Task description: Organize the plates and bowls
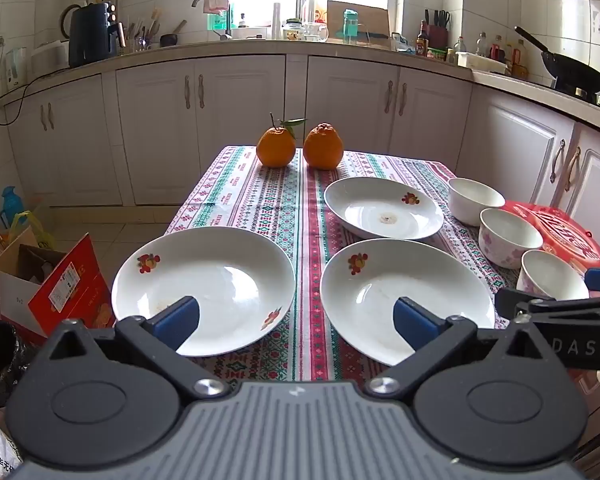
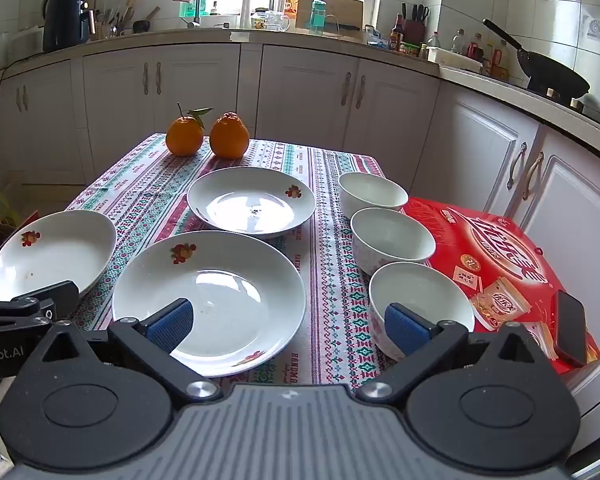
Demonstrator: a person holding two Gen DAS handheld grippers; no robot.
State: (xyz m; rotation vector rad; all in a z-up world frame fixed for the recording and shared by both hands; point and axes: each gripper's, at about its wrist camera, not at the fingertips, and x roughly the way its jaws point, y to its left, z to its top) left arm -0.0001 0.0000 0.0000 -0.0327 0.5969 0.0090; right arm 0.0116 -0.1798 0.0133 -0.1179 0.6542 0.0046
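Hovering above the near edge of a table dressed in a woven-look cloth of red, green and white bands, both pairs of tongs stand wide with nothing between their blue ribbed pads. Ahead of the left gripper, its left pad overlaps the left plate, a shallow, glossy white dish with small fruit decals on the rim, empty apart from faint smudges. Its right pad overlaps the near plate, of the same glazed white, round form and also empty. Beyond that one, farther from the tongs, sits the far plate, empty but for a small brownish mark at its centre. Past all three, at the far edge of the cloth, two bumpy-skinned oranges stand side by side, one with stem and leaf. The right gripper spans the gap between the near plate and the nearest bowl, a deep round white bowl with pink flower print on its outer wall, empty. Behind it, in a row running away from the tongs, come the middle bowl, likewise flowered and empty, and the far bowl, plain white and empty. To the right of the bowls lies a flat red printed box with a dark phone resting on its near corner.
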